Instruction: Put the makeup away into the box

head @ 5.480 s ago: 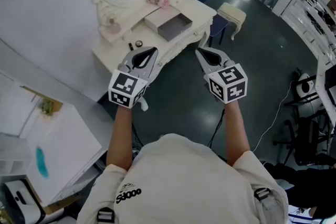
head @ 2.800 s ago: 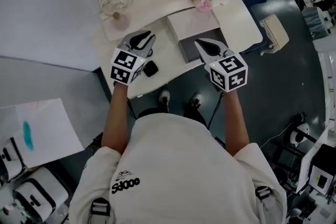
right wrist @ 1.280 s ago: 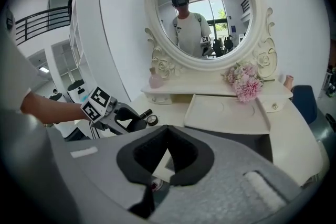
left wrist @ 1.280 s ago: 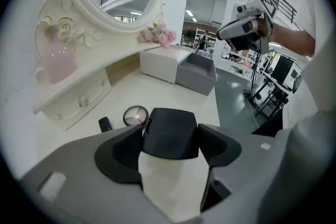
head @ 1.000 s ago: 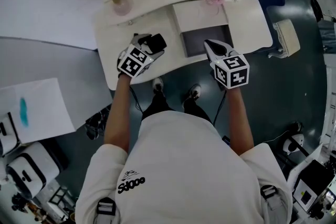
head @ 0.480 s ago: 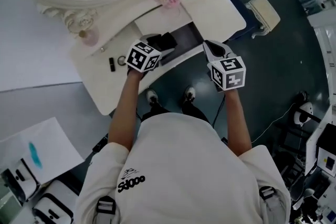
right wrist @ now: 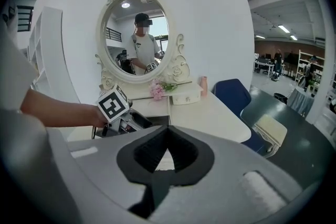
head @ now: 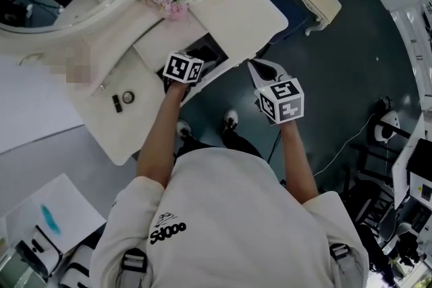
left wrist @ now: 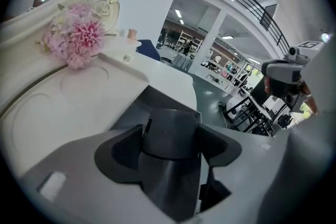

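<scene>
Fingers of the left gripper (left wrist: 170, 152) clamp one dark-grey makeup compact (left wrist: 170, 131). The right gripper (right wrist: 167, 131) has its fingers together. Two small dark items (head: 127, 97) (head: 117, 103) lie on the white table (head: 250, 7).

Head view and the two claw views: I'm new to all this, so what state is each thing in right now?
Left claw: shut on the dark makeup case.
Dark makeup case: gripped, held at the box, not yet inside.
Right claw: shut, empty.
Box: lid open.
Small black stick: lying on the dresser top, outside the box.
Small round piece: lying beside the stick.
</scene>
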The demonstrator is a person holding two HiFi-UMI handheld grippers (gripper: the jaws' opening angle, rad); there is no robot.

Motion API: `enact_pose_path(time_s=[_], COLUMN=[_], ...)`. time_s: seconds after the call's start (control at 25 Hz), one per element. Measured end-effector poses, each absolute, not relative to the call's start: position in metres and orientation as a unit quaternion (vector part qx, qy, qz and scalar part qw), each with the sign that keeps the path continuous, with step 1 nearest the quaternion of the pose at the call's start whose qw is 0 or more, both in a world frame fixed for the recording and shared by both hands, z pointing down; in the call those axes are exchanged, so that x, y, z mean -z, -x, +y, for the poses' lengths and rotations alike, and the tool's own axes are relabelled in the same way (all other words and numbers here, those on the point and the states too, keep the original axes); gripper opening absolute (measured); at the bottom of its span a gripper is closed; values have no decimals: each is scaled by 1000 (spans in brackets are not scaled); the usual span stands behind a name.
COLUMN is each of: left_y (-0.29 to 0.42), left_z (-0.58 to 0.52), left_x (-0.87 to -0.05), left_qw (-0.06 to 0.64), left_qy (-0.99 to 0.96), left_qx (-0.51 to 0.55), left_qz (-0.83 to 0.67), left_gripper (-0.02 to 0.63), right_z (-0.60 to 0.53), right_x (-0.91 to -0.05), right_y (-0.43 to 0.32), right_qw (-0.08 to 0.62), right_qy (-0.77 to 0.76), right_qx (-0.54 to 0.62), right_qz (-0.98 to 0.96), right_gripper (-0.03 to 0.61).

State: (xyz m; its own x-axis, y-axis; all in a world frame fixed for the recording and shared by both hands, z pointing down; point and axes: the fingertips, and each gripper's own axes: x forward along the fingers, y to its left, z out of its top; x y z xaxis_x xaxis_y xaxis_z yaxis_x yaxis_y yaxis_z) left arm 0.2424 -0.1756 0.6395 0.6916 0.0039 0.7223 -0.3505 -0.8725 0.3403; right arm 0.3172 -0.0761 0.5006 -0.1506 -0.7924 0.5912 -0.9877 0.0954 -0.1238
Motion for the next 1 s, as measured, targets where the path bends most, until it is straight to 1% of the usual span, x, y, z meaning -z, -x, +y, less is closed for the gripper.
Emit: enact_pose_path(time_s=[0.32, 0.56, 0.76, 0.84, 0.92, 1.0], left_y=[-265, -266, -259, -255, -247, -237], left_z=[-180, -182, -181, -180, -183, -185], left_x=[-675, -676, -664, -653, -634, -615], left_qw=[227, 233, 225, 213, 179, 153], left_qy=[-870, -869, -877, -885, -899, -912], left_qx=[-423, -419, -403, -391, -374, -350], left_qz=[-112, -127, -136, -137, -145, -153], left_gripper=[351, 354, 371, 355, 309, 292], right_z=[-77, -80, -85, -88, -91, -94], right_x=[-511, -513, -508, -504, -500, -497], right_y=[-349, -355, -350, -346, -338, -328], right_qw=[195, 193, 192, 192, 193, 198], right_qy=[-610, -610, -610, -609, -604, -598], right_qx=[-264, -263, -258, -254, -251, -246], right_qz=[-721, -722, -724, -726, -731, -736], right_gripper=[3, 3, 3, 3, 3, 3])
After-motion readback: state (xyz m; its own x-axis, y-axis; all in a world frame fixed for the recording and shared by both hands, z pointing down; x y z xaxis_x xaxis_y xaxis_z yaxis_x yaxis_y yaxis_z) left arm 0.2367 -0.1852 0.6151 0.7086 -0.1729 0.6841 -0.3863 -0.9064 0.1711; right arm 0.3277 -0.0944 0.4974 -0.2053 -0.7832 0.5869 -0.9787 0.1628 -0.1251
